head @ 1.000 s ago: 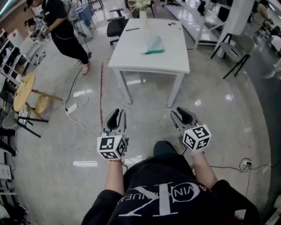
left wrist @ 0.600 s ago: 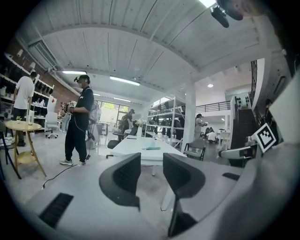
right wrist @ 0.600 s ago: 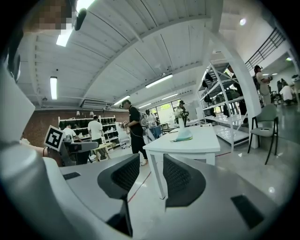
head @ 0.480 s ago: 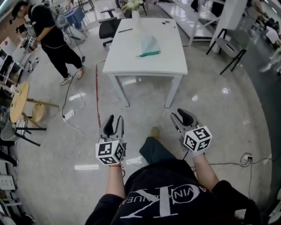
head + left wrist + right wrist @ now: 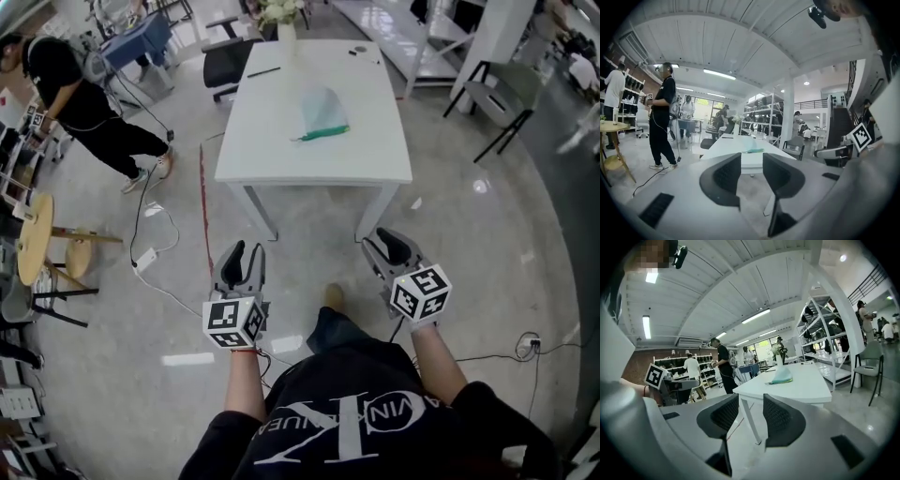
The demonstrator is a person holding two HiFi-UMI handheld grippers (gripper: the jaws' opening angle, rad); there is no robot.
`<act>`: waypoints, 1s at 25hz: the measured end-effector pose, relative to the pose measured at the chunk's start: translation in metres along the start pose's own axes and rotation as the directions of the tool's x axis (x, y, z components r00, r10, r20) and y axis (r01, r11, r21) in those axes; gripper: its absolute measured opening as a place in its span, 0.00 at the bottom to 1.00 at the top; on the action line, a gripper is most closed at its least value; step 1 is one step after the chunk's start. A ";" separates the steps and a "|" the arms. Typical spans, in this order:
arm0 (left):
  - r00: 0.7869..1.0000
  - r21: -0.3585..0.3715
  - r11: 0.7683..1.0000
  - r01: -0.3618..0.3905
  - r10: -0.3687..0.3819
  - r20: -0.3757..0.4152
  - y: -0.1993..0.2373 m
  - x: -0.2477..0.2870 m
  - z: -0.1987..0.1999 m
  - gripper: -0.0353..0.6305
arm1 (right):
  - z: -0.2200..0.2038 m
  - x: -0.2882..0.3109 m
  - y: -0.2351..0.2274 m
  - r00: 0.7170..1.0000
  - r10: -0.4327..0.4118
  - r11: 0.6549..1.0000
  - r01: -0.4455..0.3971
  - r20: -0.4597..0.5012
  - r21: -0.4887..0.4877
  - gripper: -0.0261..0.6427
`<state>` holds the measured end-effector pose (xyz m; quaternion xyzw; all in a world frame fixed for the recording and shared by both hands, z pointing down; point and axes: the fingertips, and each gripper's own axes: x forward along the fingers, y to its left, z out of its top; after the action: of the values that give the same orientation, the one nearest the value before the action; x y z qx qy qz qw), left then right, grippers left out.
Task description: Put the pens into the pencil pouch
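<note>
Open-plan workshop hall: white surface (image 5: 314, 164) centre, glossy grey floor (image 5: 473, 258) w/ red line (image 5: 203, 211), round wooden table (image 5: 31, 239) left, black office chair (image 5: 228, 64) behind, shelving racks (image 5: 761, 117), strip lights (image 5: 719, 74) overhead.

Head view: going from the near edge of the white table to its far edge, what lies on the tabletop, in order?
green pen → pale translucent pouch → black pen → white vase with flowers. The small dark item near the far right corner is left out, since it is too level with the vase to place.
</note>
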<state>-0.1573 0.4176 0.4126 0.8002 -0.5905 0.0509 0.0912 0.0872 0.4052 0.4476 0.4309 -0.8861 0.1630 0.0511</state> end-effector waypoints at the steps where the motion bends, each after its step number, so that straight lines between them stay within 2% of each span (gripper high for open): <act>1: 1.000 -0.001 1.000 0.000 0.000 0.001 0.004 0.010 0.003 0.27 | 0.004 0.008 -0.005 1.000 0.000 1.000 0.000 -0.001 0.001 0.29; 9: 0.999 0.007 1.000 0.029 -0.028 -0.038 0.019 0.086 0.013 0.26 | 0.024 0.064 -0.050 1.000 -0.005 1.000 0.006 -0.030 0.021 0.29; 16: 0.997 0.024 0.997 0.069 -0.068 -0.041 0.022 0.161 0.030 0.26 | 0.043 0.106 -0.093 1.000 -0.015 1.000 0.016 -0.021 0.024 0.30; 21: 0.993 0.063 0.992 0.110 -0.107 -0.047 0.016 0.199 0.041 0.26 | 0.049 0.123 -0.113 1.000 -0.010 0.999 0.011 -0.024 0.035 0.30; 25: 0.993 0.060 0.992 0.115 -0.112 -0.044 0.015 0.216 0.043 0.26 | 0.055 0.132 -0.123 1.000 -0.004 0.999 0.004 -0.023 0.034 0.30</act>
<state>-0.1082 0.2020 0.4125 0.8338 -0.5402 0.0802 0.0810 0.1041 0.2174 0.4564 0.4315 -0.8817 0.1829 0.0539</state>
